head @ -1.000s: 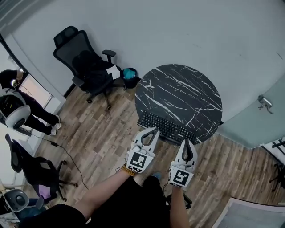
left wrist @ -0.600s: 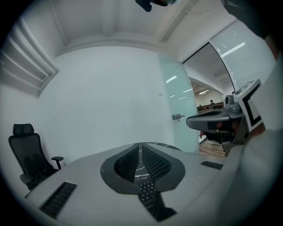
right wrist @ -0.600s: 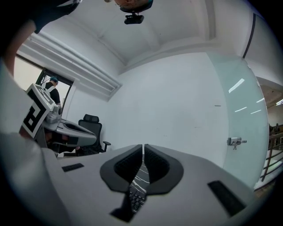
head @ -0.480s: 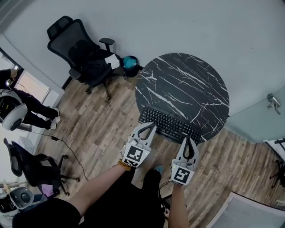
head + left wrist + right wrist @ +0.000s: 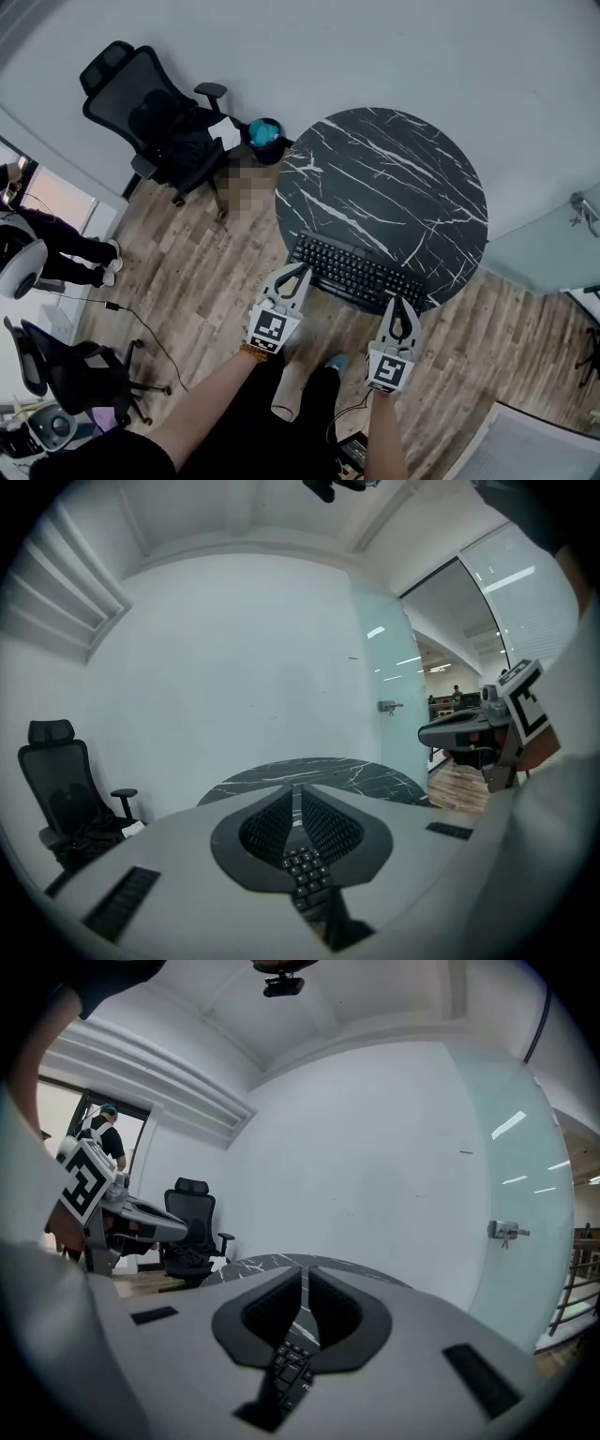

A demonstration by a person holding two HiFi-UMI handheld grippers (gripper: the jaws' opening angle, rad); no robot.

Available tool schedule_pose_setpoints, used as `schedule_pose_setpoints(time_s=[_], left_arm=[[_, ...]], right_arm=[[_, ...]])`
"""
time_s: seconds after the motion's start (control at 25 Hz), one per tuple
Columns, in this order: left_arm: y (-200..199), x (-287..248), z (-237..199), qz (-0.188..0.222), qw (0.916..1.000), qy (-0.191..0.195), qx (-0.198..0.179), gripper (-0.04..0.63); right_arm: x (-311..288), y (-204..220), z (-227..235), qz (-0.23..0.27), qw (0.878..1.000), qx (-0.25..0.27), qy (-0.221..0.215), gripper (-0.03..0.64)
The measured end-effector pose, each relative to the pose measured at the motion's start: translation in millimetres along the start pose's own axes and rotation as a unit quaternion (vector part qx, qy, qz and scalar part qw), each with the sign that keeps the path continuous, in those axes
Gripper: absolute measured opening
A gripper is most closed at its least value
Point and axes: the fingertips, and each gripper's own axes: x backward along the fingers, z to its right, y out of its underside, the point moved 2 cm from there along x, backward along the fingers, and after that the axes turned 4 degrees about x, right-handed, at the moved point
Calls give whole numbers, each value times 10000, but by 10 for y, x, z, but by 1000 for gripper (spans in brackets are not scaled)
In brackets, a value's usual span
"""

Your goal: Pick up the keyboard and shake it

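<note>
So the keyboard (image 5: pixel 361 274) is laid slantwise right at the near edge of the round marble table (image 5: pixel 403 169), and nothing has been picked up yet. The left gripper (image 5: pixel 300 271) is held just off the keyboard's left end and the right gripper (image 5: pixel 402 302) just off its right end. Whether either tip is actually touching can't be told from above. Both sets of jaws are pressed together with nothing pinched in them, and only keys are seen through the gaps below the tips in the two gripper views. So fwiw the approach is probably the step in hand, and both jaws need to be spread wide before anything else is tried, since a board can't be grabbed with closed tips. A grip is best taken on the frame at each short end, not on the keycaps, which could get pressed or popped off. The two ends should be clamped at about the same depth so the board is lifted level and not twisted. Since it's parked so close to the rim, it shouldn't be nudged toward the person or it could be tipped onto the wooden floor (image 5: pixel 206 272). Once it's clear of the table, the shake is better kept short and firm.
</note>
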Motion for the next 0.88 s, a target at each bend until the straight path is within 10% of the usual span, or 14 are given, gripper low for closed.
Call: schedule_pose_setpoints(time_s=[0.52, 0.88], left_arm=[[1051, -278, -436, -1029, 9940, -80, 369, 72], [1520, -443, -637, -1434, 9885, 131, 467, 177]], right_arm=[[-172, 969, 54, -816, 9960, -138, -336, 43], [-153, 1764, 547, -1515, 9860, -696, -60, 187]])
